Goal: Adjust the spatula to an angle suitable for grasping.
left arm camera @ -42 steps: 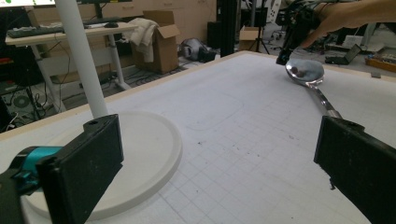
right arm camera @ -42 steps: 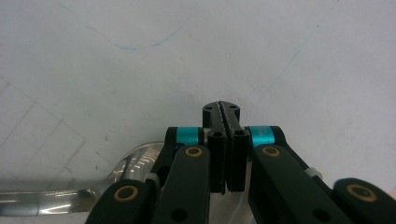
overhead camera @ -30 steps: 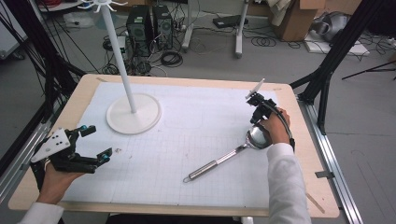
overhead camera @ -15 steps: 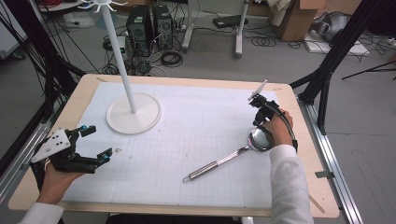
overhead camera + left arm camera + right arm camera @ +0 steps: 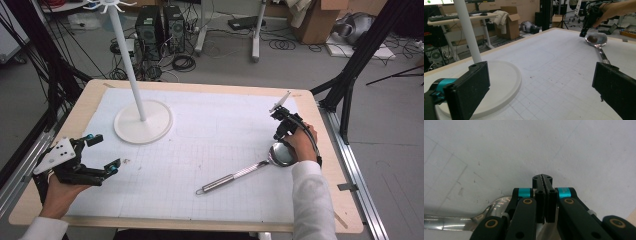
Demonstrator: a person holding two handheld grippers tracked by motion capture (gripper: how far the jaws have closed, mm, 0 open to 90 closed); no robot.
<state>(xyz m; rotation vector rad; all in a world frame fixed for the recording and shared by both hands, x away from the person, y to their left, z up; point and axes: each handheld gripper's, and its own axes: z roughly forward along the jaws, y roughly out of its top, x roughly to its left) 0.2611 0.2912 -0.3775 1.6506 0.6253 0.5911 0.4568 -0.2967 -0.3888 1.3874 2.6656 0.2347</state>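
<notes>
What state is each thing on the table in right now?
Ladle: lying flat on the mat, bowl up, not gripped.
Stand: upright, hooks bare.
Left gripper: open, holding nothing.
Right gripper: shut, holding nothing, tips at the ladle's bowl.

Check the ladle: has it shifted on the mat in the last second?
No. The ladle lies as it did, bowl under the right gripper, handle pointing toward the near edge, same offset from the white stand base.
</notes>
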